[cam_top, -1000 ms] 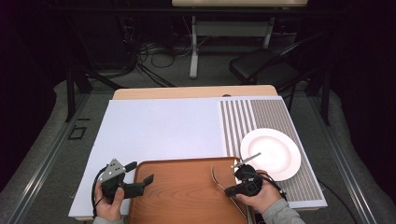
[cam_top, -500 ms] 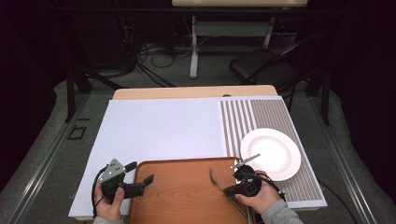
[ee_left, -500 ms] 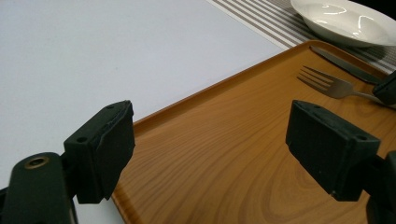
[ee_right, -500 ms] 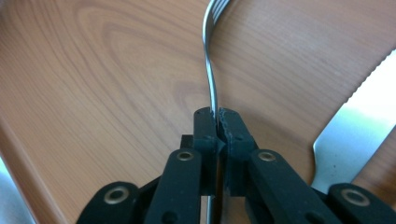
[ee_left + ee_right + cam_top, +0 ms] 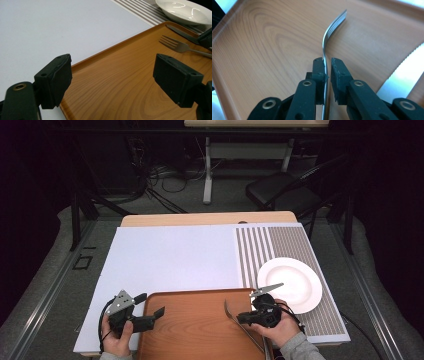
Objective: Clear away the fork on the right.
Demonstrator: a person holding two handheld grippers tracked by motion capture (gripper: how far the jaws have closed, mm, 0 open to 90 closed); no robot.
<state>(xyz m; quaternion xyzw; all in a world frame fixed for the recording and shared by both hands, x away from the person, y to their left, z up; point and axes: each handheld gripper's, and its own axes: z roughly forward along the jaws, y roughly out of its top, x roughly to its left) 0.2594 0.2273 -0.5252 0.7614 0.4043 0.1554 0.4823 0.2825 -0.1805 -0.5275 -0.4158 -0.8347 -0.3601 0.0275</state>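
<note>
Right gripper jaws had just been eased apart, fork left loose between them | released onto tray | left gripper held wide apart, idle.

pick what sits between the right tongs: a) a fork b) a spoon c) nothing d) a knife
a, the fork runs edge-on between the pads of the right tongs, its tines curving out over the tray; the tongs have just been opening, with a gap on one side, and the knife lies off to the side.
</note>
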